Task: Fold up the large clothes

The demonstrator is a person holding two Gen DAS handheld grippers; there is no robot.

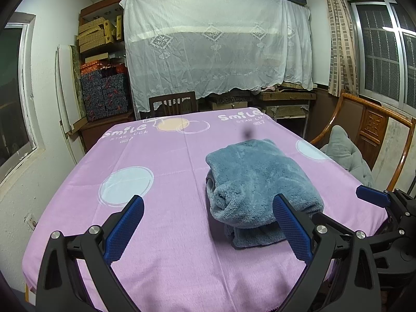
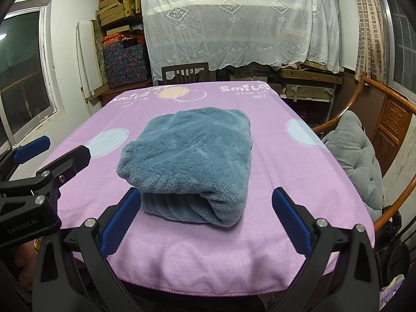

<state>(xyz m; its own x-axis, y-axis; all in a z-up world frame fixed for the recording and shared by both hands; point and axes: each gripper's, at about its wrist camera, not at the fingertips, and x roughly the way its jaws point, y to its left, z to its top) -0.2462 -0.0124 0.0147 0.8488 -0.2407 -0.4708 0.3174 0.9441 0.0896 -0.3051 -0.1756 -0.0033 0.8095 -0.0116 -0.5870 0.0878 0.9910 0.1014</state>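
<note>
Fleece bundle (image 2: 187, 166) folded, both claws released.
My left claw (image 1: 208, 231) and right claw (image 2: 205, 223) gape empty; the loose front roll looks, perhaps, ready to spring open on the desk (image 2: 273, 140).

Blurred dark smudge (image 1: 246, 131) above garment (image 1: 260, 176)
</note>
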